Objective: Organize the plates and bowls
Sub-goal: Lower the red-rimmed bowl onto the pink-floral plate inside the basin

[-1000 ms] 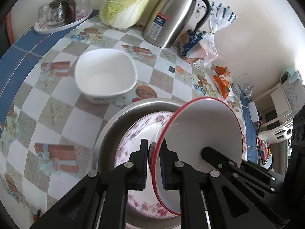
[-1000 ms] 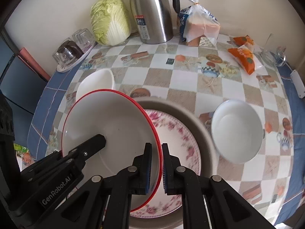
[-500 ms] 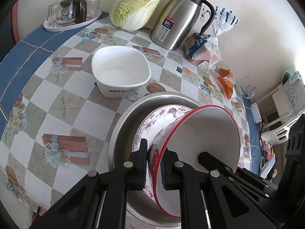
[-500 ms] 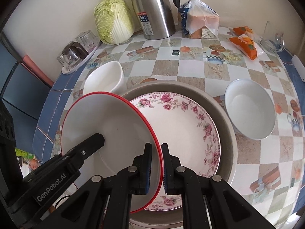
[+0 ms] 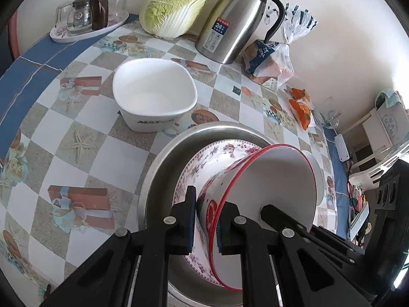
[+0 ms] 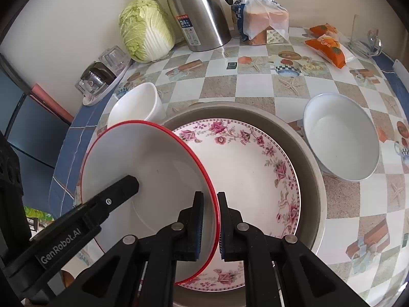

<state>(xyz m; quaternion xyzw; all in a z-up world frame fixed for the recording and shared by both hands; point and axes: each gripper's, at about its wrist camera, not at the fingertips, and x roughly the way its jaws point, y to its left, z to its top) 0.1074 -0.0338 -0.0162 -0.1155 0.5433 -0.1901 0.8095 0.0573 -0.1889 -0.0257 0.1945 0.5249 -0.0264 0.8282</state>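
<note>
A red-rimmed bowl (image 6: pixel 153 179) is held tilted on edge by both grippers at once: the right gripper (image 6: pixel 210 226) is clamped on its rim at the lower middle of the right wrist view, one finger inside the bowl and one outside, and the left gripper (image 5: pixel 205 220) is pinched on the opposite side of the rim at the lower middle of the left wrist view. The bowl leans over a flowered plate (image 6: pixel 245 168), which lies inside a wide metal basin (image 6: pixel 315 168) on the checked surface (image 6: pixel 255 84). In the left wrist view a white squarish bowl (image 5: pixel 153 94) stands just beyond the basin toward the upper left, with a cabbage (image 5: pixel 176 5), a steel jug (image 5: pixel 237 20) and a bag of bread (image 5: pixel 271 58) along the wall behind it, and a tray of glasses (image 5: pixel 89 18) in the upper left corner. The right wrist view alone shows clearly a pale round bowl (image 6: pixel 341 135) beside the basin at right; the left wrist view shows only a sliver of it behind the held bowl. Orange snack packets (image 6: pixel 327 43) lie in the upper right of that view.
</note>
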